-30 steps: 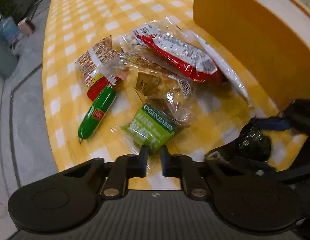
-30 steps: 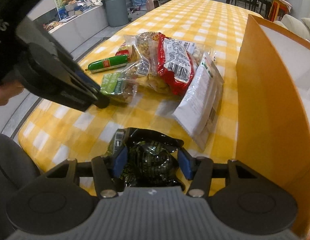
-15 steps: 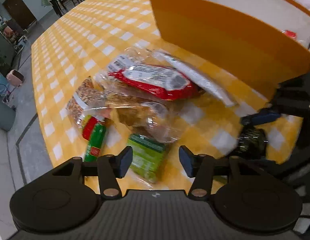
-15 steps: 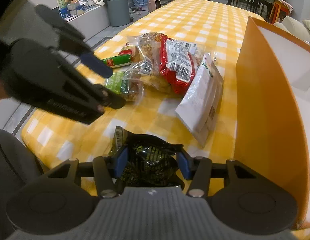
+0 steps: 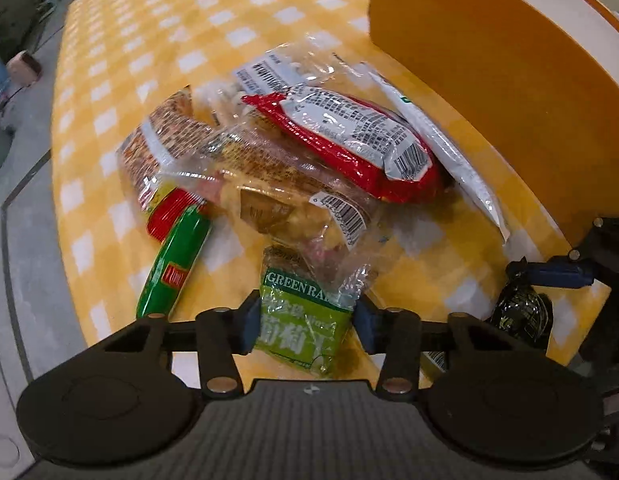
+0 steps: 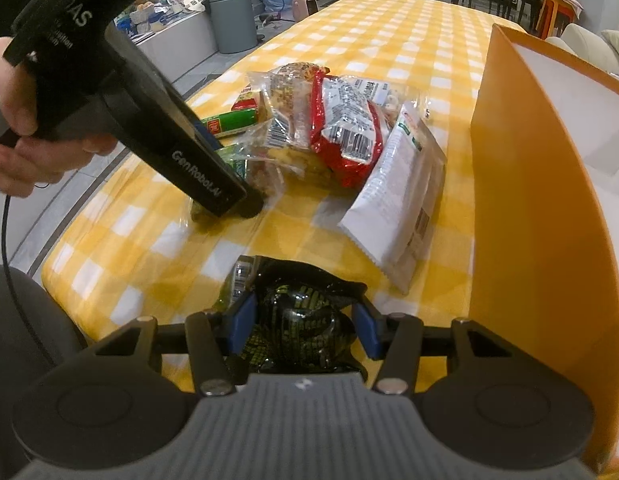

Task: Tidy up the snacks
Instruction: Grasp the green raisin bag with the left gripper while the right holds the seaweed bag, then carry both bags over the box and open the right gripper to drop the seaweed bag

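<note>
Left gripper (image 5: 305,316) points steeply down at the near edge of the snack pile. Its jaws have just been closing, with the green raisin packet (image 5: 301,320) between them. The left blue pad touches the packet's edge; the right pad sits at the crinkled film; whether they truly pinch I cannot tell. The packet lies at lower centre of the left wrist view, flat on the yellow checked tablecloth (image 5: 109,80).

Right gripper (image 6: 303,322) is clenched on a black crinkly packet (image 6: 301,320), both blue pads pressed into its sides, low centre of the right wrist view. In the left wrist view the same packet shows at lower right.

Pile, mid-frame: a red packet (image 5: 349,140) on top, a clear bag of pale snacks (image 5: 277,200) under it, a long white pouch (image 6: 401,196) leaning toward the right, and a green sausage stick (image 5: 173,268) at the left, just beside the raisin packet.

Orange box (image 6: 529,200) stands along the right edge, wall upright, near the white pouch.

A hand (image 6: 25,128) grips the left tool's handle, upper left of the right wrist view.
</note>
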Available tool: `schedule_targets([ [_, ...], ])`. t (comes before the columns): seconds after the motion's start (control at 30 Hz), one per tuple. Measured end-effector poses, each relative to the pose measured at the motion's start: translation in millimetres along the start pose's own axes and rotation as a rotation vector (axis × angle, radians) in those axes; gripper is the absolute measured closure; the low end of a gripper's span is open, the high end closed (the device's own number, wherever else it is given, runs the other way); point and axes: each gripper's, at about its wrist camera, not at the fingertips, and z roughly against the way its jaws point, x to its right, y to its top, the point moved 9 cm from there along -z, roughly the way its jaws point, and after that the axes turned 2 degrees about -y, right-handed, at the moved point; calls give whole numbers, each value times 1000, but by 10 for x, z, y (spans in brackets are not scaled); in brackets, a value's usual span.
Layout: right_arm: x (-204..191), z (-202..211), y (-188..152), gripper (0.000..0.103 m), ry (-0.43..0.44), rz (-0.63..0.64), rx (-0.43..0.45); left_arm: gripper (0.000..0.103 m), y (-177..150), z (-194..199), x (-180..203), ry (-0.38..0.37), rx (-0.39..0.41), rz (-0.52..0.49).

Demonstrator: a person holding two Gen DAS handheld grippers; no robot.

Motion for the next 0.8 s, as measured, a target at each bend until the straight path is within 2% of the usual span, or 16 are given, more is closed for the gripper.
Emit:
schedule_targets([
  [0.1, 1, 6, 10, 52, 4, -1, 1, 55, -48, 52, -5, 2, -17, 91],
  [0.2, 0, 30, 20, 53, 5, -12, 6, 55, -187, 127, -61, -55, -41, 244],
  [0.33, 9, 83, 58, 54, 33, -66, 35, 55, -412, 351, -80, -130, 10, 382],
  [0.43, 10, 142, 87, 54, 44, -80, 51, 55, -554, 504, -112, -150, 42, 475],
  [0.63, -13, 251, 154, 54, 78, -111, 72, 55, -779, 801, -171, -206, 157, 629],
  [0.8, -15, 518, 305, 54, 114, -141, 147, 55, -739, 1122, -213, -247, 266, 703],
])
